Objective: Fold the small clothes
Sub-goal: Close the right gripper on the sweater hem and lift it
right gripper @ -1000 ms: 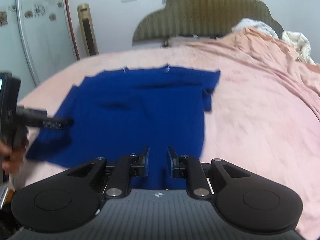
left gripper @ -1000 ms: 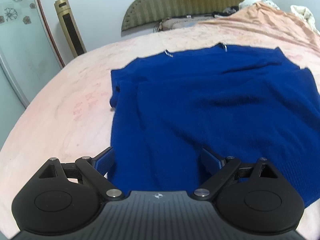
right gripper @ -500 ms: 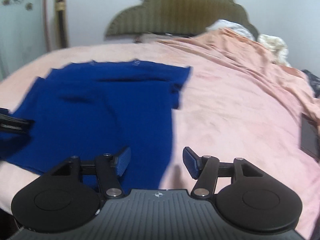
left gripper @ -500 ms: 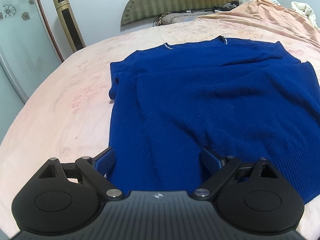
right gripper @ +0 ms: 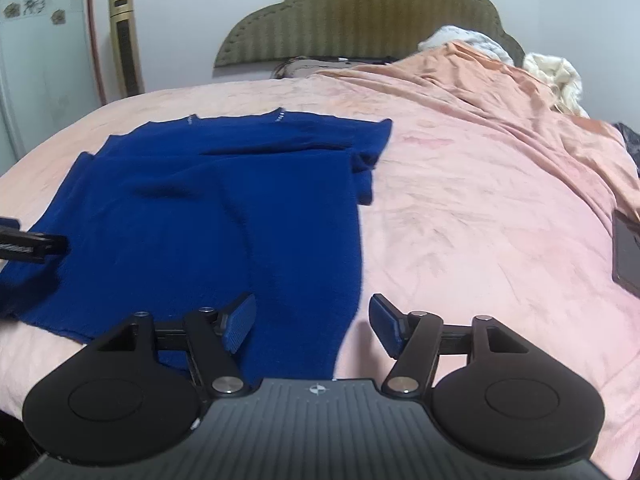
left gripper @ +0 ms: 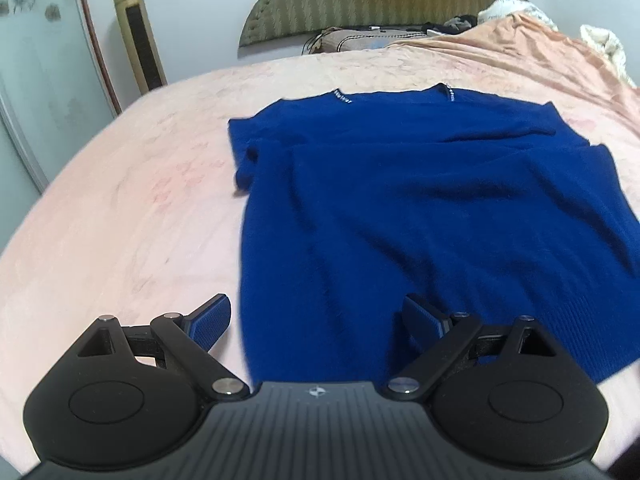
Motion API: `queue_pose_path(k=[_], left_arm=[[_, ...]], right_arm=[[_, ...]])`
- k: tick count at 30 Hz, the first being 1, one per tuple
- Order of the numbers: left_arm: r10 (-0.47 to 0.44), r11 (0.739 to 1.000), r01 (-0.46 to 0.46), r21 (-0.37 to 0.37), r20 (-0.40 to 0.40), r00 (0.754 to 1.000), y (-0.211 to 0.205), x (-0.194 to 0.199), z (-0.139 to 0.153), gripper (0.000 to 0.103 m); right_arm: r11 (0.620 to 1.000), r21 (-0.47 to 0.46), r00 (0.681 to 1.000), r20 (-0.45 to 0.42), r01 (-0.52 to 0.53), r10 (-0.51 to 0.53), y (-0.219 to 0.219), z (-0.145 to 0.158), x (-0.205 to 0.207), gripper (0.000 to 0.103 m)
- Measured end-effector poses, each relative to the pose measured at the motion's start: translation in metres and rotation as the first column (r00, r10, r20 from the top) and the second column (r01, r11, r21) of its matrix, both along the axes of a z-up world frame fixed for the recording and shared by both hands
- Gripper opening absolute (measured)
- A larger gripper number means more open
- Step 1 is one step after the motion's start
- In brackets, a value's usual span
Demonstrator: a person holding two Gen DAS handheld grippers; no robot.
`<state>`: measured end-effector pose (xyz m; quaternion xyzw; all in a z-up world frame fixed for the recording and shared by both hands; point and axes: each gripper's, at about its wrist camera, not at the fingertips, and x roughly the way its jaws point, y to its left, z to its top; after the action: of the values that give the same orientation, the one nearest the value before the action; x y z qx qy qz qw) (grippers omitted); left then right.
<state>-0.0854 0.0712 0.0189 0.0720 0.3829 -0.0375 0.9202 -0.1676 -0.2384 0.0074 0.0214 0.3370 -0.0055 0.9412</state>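
Pink bed [right gripper: 460, 208]: blue sweater [right gripper: 208, 208] hem under spread right gripper [right gripper: 312, 324].

Bedroom: bed [right gripper: 460, 184], padded headboard [right gripper: 360, 12]

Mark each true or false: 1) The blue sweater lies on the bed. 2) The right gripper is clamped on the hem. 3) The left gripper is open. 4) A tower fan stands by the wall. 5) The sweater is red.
1) True: the blue sweater lies on the bed.
2) False: the right gripper is open, jaws just opened, pressing nothing.
3) True: the left gripper gapes.
4) True: tower fan.
5) False: blue.
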Motion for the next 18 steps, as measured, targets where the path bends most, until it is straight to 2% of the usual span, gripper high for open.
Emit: queue_pose_path(k=[2, 3, 7, 10, 13, 18], left_arm=[[-0.004, 0.999, 0.003, -0.044, -0.025, 1.000, 0.015, -0.005, 0.001, 0.093], [0.001, 0.998, -0.003, -0.062, -0.037, 0.999, 0.022, -0.007, 0.000, 0.093], [0.001, 0.989, -0.011, -0.146, -0.070, 0.998, 0.049, -0.017, -0.001, 0.093], [0.000, 0.973, -0.023, -0.228, -0.101, 0.995, 0.063, -0.018, -0.004, 0.093], [-0.021, 0.955, -0.019, -0.297, -0.132, 0.991, 0.068, -0.017, -0.007, 0.093], [-0.078, 0.946, 0.035, -0.323, -0.119, 0.990, 0.056, -0.016, -0.011, 0.093]], right_arm=[[0.999, 0.033, 1.000, -0.006, 0.016, -0.016, -0.006, -0.001, -0.003, 0.079], [0.998, 0.056, 1.000, -0.009, 0.019, -0.019, -0.010, -0.002, -0.004, 0.080], [0.991, 0.130, 1.000, -0.015, 0.013, -0.012, -0.020, -0.006, -0.008, 0.081], [0.984, 0.178, 1.000, -0.006, -0.005, 0.006, -0.026, -0.007, -0.013, 0.080], [0.977, 0.213, 1.000, -0.011, -0.009, 0.012, -0.029, -0.009, -0.015, 0.075], [0.980, 0.197, 0.999, -0.032, -0.005, 0.011, -0.028, -0.014, -0.017, 0.058]])
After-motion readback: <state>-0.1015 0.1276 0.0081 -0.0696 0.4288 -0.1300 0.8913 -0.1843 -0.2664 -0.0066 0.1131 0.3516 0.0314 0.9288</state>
